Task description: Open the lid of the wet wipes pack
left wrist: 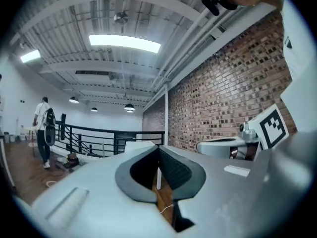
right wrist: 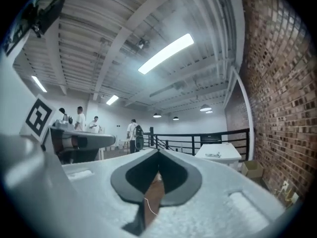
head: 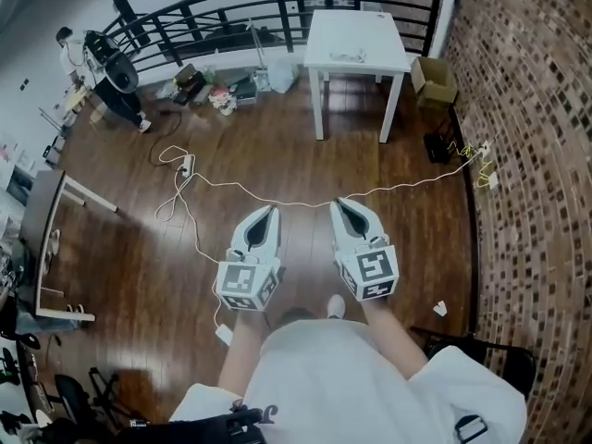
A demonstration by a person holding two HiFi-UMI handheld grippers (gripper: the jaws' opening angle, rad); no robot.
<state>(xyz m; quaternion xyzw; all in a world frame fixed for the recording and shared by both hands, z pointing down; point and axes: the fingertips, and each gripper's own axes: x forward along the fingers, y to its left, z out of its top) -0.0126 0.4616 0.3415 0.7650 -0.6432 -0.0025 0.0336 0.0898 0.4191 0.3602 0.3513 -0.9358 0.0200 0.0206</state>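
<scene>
Across the lower centre of the head view, the left gripper [head: 271, 211] and right gripper [head: 339, 203] run side by side and level, tips toward the top of frame, over a wooden floor [head: 139, 248]. Each pair of jaws tapers to a closed point with nothing between. Forearms emerge below the marker cubes; the hands are covered by the gripper bodies. At top centre stands a white table [head: 370, 40], well apart from both grippers. A small pale item [head: 347, 56] lies on it, too small to confirm as the wet wipes pack; its lid cannot be made out. A white cable [head: 305, 203] crosses the floor near the tips.

Left gripper view: jaws meet at the tip, holding nothing. The table is mostly hidden behind them; only an edge shows at centre. A brick wall [left wrist: 223, 98] fills the right.

Right gripper view: jaws are pressed together, empty. The table sits right of centre, the item on top blurred.
</scene>
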